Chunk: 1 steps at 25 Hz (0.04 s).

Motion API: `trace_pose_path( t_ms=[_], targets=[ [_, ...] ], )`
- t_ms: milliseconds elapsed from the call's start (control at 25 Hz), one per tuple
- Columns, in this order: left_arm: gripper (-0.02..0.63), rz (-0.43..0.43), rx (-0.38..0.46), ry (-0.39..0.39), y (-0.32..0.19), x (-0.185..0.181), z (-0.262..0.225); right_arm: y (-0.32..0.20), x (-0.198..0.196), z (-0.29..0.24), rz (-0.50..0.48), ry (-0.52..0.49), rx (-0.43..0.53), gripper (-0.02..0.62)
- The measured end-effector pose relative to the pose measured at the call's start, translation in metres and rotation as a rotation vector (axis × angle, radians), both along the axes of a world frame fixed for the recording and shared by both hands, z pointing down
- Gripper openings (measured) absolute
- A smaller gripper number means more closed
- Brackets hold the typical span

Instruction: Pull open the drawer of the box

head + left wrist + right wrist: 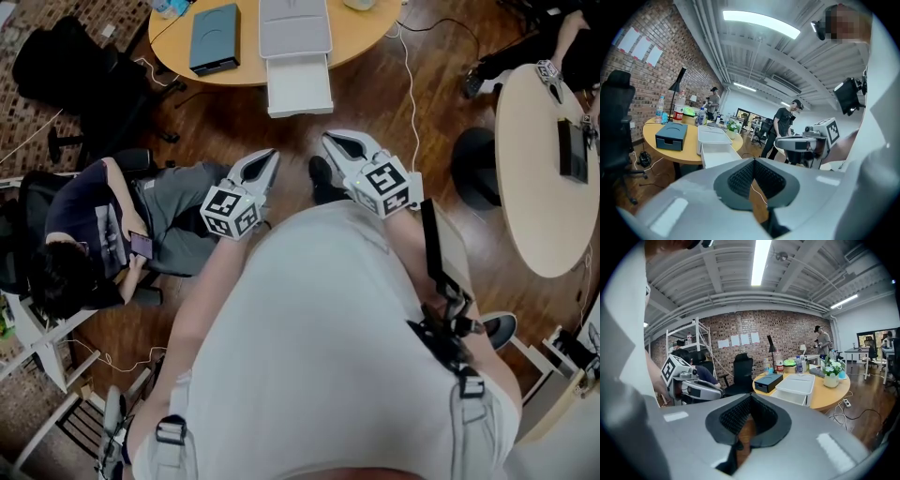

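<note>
Head view puts both grippers up by the operator's chest, well short of the round wooden counter (361,33). The left gripper (270,156) and the right gripper (331,140) are each clenched, pads together, with nothing between them. The flat white plastic box (294,26) sits at the counter's near edge, and its white drawer (299,86) already sticks out past the rim, over the floor.

That overhang is my worry. I'd judge that any further tug could draw the drawer clean out and drop it, or drag the light box toward the edge. A careless reach could also knock the dark blue-grey box (215,37) just beside it.

Room is decent straight ahead, with bare wooden floor between the operator and the counter. The left is tighter: a seated person in dark clothes (94,220) is near the operator on that side. A white cable (410,84) trails across the floor to the right and could catch a foot stepping in.
</note>
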<state>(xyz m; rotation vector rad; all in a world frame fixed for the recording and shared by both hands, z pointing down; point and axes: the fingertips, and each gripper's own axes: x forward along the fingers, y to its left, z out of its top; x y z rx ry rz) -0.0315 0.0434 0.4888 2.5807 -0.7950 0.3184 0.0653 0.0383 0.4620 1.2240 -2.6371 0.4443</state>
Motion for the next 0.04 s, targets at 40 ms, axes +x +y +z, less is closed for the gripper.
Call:
trace_pose_path(
  t_ms=[40],
  targets=[
    [0.003, 0.002, -0.001, 0.001, 0.0031, 0.0029, -0.0008, 0.0029, 0.0028, -0.0012, 0.002, 0.0, 0.0, 0.008]
  ],
)
